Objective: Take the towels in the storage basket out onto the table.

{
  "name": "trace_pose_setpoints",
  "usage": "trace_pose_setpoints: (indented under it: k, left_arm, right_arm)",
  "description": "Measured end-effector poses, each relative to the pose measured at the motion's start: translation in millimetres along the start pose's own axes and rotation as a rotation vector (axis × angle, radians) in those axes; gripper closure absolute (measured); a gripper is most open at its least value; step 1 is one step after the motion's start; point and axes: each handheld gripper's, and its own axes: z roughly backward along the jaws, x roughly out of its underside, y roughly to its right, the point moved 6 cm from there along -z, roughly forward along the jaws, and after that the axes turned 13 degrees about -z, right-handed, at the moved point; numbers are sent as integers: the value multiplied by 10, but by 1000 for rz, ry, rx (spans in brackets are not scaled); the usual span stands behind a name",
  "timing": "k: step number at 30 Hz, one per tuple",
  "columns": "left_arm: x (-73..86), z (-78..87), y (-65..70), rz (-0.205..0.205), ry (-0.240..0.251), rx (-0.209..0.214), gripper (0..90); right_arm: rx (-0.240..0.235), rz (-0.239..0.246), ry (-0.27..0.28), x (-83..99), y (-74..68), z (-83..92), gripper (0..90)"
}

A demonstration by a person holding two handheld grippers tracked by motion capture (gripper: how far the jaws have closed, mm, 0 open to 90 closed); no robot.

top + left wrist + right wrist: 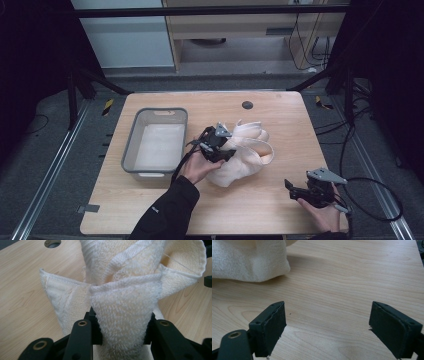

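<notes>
A cream terry towel lies bunched in the middle of the wooden table. My left gripper is shut on a thick fold of it; in the left gripper view the towel fills the gap between the two black jaws and rises in twisted folds beyond them. My right gripper rests low near the table's front right, apart from the towel. In the right gripper view its pads stand wide open over bare wood, with a corner of the towel at the upper left.
A grey plastic bin with a pale lining stands at the table's left, close to my left forearm. A dark round hole sits near the table's far edge. Cables trail off the right side.
</notes>
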Motion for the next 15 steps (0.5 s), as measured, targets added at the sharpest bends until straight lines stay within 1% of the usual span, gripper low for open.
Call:
trace_pose_setpoints:
  k: [2, 8, 11, 15]
  left_arm:
    - [13, -20, 13, -3, -4, 11, 637]
    - [58, -75, 39, -16, -15, 14, 625]
    - [93, -107, 46, -14, -20, 23, 616]
    - [133, -137, 42, -10, -29, 23, 602]
  right_arm:
    - [0, 0, -3, 3, -2, 0, 139]
    - [2, -2, -4, 3, 2, -1, 138]
    - [3, -1, -4, 4, 2, -1, 137]
    - [4, -3, -4, 3, 6, -2, 132]
